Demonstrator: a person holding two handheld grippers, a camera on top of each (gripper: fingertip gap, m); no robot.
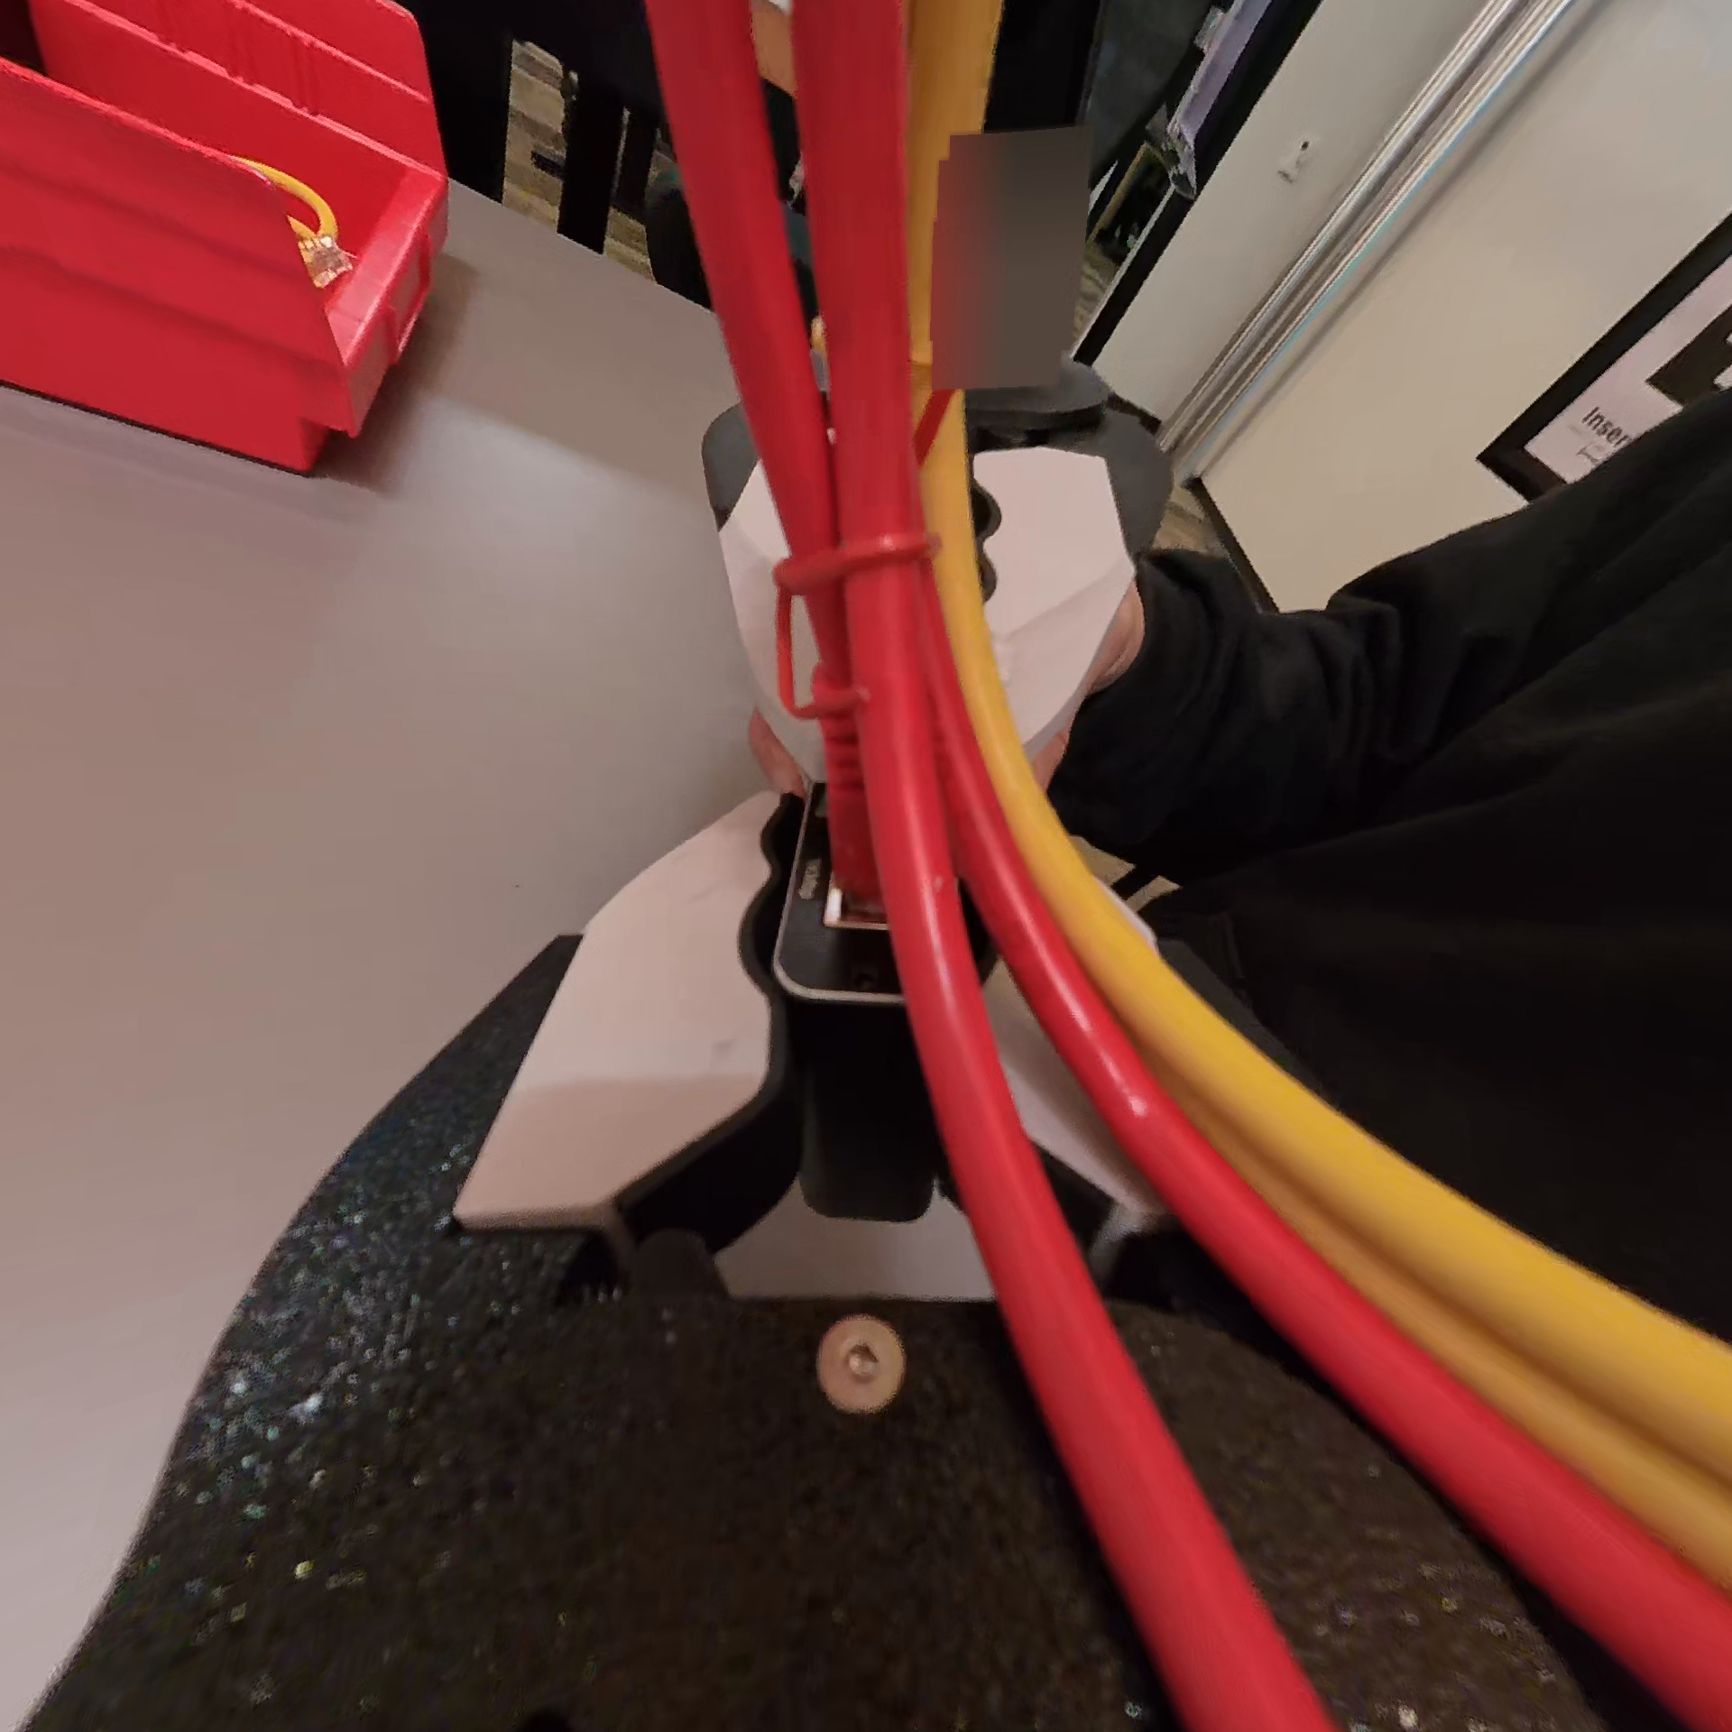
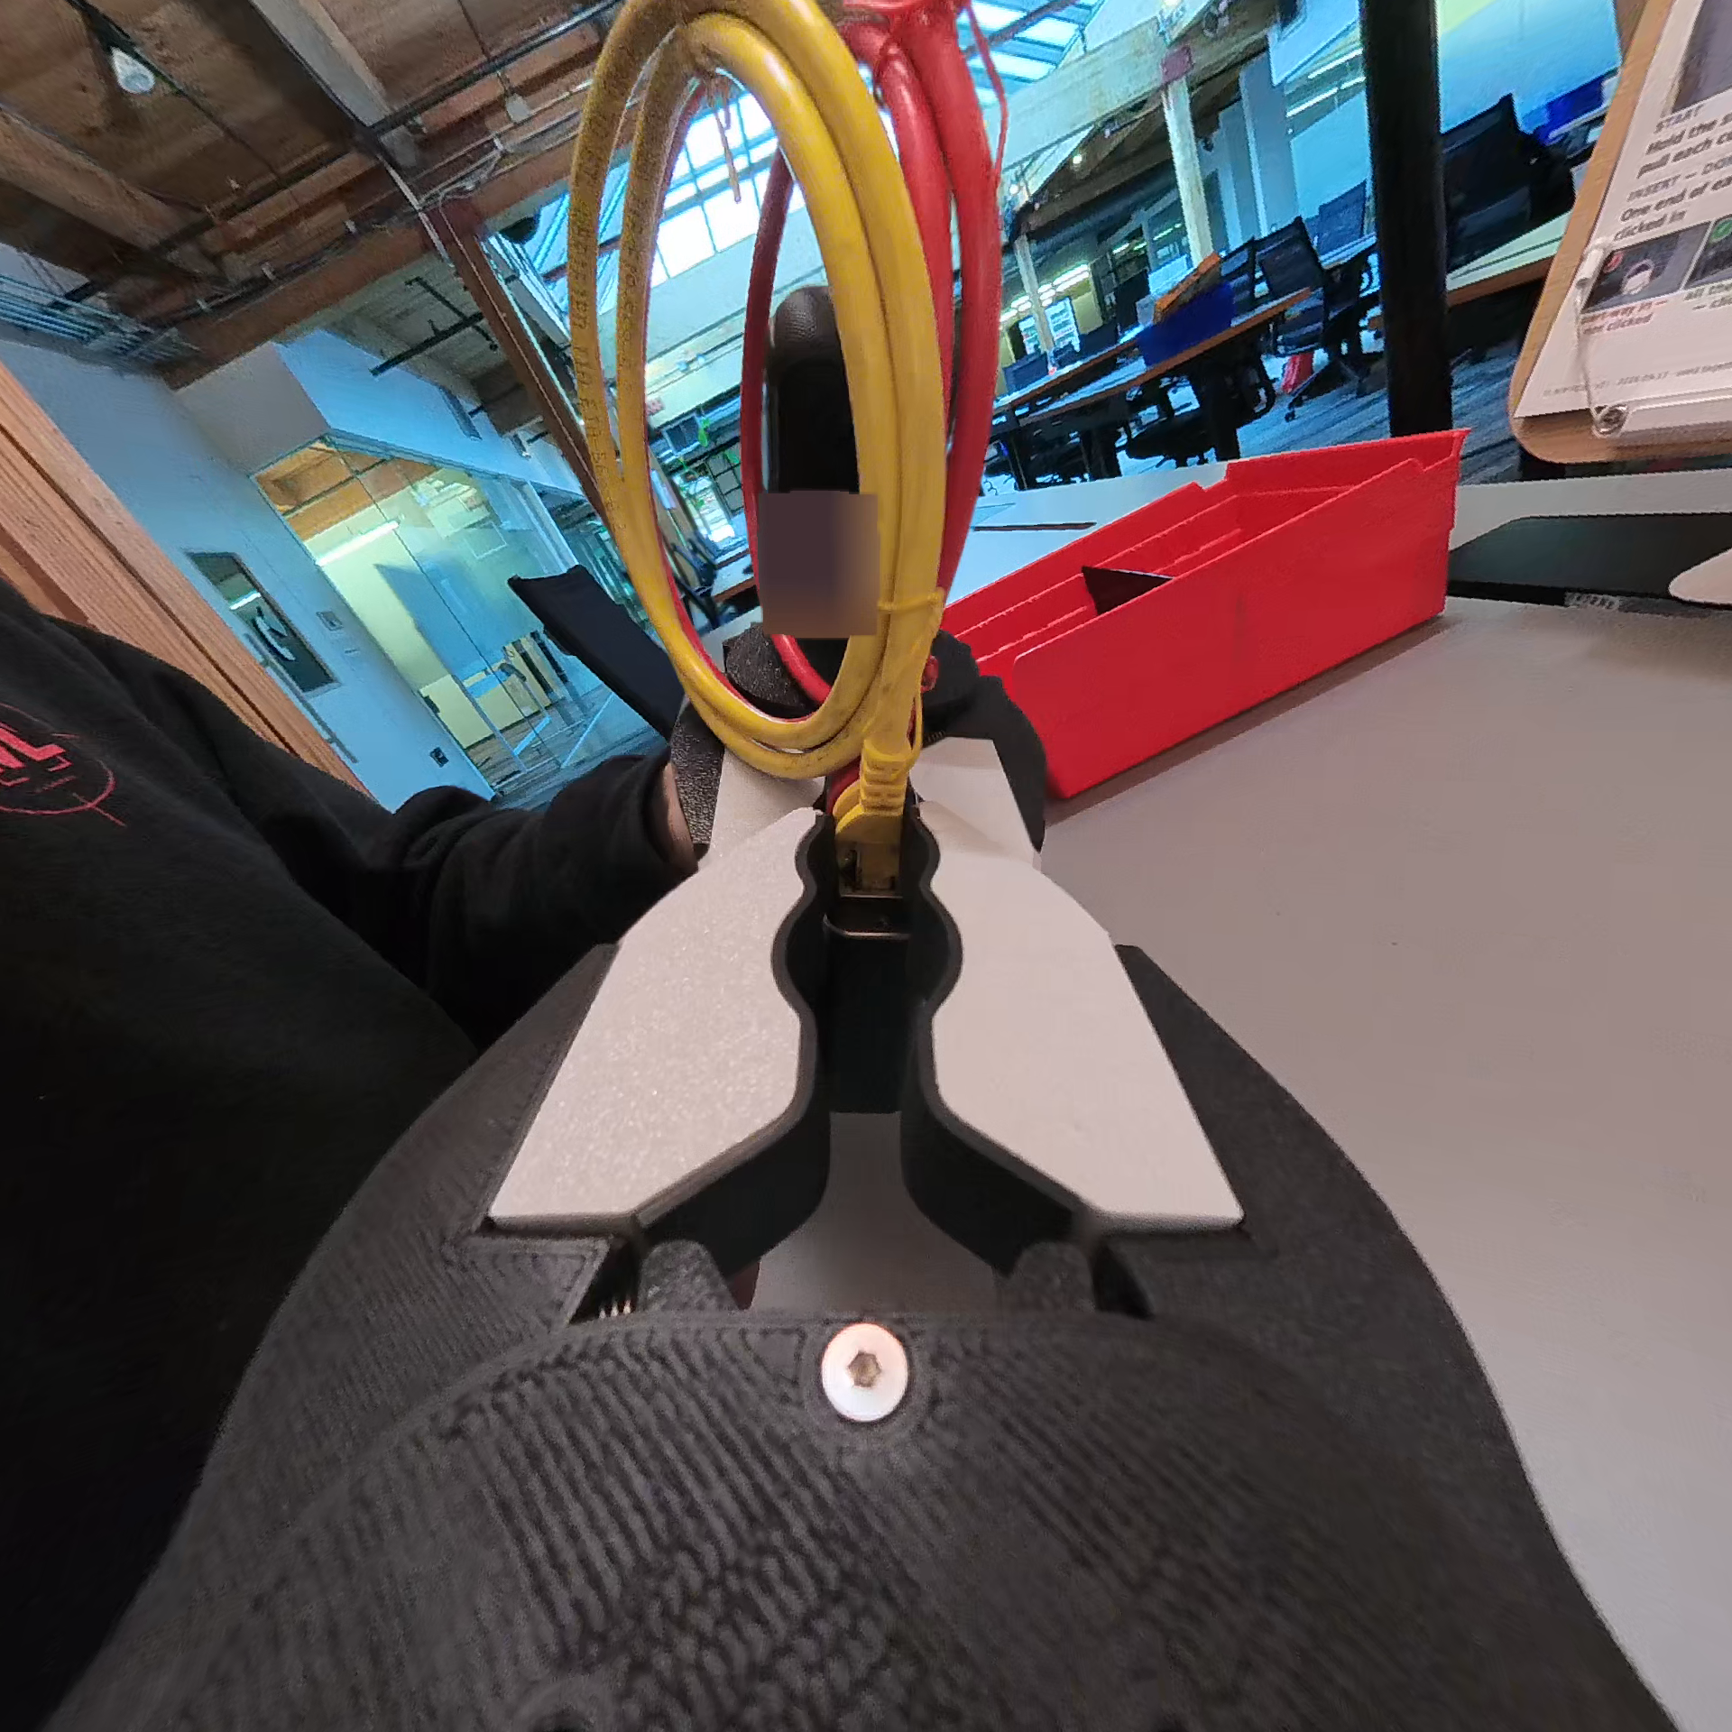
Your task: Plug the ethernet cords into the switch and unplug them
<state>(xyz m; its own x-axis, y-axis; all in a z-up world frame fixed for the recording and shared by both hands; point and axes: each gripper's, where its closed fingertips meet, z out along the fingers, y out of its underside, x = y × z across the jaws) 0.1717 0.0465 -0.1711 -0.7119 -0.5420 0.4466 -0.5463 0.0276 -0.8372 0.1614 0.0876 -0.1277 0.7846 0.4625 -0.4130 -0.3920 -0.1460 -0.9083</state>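
A small black switch [image 1: 843,975] is held above the table between both grippers, one at each end. My left gripper [image 1: 876,900] is shut on its near end in the left wrist view. A red cord [image 1: 947,1078] has its plug [image 1: 848,825] seated in a port on the switch's top face. My right gripper [image 2: 864,843] is shut on the switch [image 2: 862,1012] in the right wrist view, where a yellow plug [image 2: 879,797] sits in a port. The yellow cord [image 2: 609,375] and the red cord [image 2: 937,187] rise in tied coils. The yellow cord [image 1: 1218,1059] also sweeps past the left camera.
A red plastic bin [image 1: 187,309] stands on the grey table [image 1: 328,750] at the far left, with a loose yellow plug [image 1: 323,258] in it; the bin [image 2: 1218,609] also shows beyond my right gripper. A clipboard [image 2: 1640,234] stands at the right. A person's black sleeve [image 1: 1406,750] is close. My hands' fingertips stand some 5 centimetres from each other.
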